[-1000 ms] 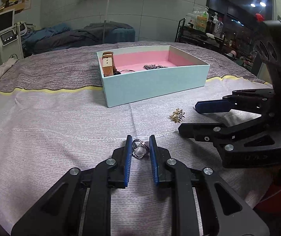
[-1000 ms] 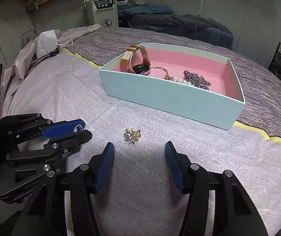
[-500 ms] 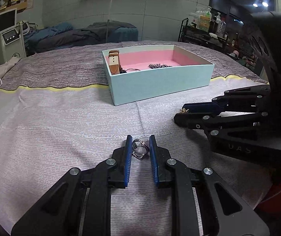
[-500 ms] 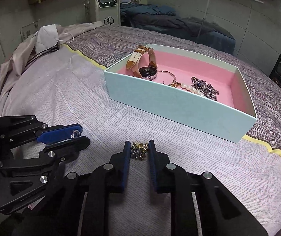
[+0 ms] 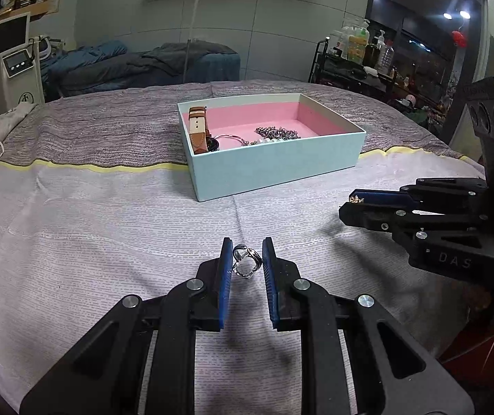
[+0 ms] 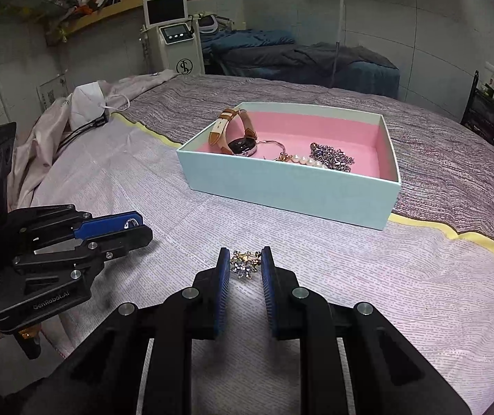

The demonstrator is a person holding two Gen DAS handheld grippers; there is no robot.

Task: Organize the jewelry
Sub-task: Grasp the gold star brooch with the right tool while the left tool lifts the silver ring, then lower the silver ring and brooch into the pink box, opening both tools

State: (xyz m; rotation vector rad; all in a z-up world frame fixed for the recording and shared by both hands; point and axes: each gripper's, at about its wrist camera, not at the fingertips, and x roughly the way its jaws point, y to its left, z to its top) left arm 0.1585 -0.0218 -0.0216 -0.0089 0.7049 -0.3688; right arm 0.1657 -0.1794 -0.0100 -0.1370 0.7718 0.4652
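My left gripper [image 5: 245, 254] is shut on a silver ring [image 5: 245, 264] and holds it above the cloth. My right gripper [image 6: 245, 259] is shut on a gold and crystal brooch [image 6: 245, 265], lifted off the cloth; it also shows in the left wrist view [image 5: 356, 200]. The pale blue box [image 5: 274, 169] with pink lining stands ahead in the left wrist view and also in the right wrist view [image 6: 288, 186]. It holds a brown-strap watch [image 6: 236, 135], a pearl piece [image 6: 307, 160] and a crystal chain [image 6: 331, 157].
The table is covered with a pale lilac cloth [image 5: 108, 235] with a yellow stripe and a grey band behind. A white mask and cables [image 6: 87, 107] lie at the far left. A trolley of bottles [image 5: 361, 52] stands beyond the table's right side.
My right gripper has closed on the brooch and lifted it off the cloth. Both grippers have risen, and the box now sits farther ahead. The left gripper keeps the ring.
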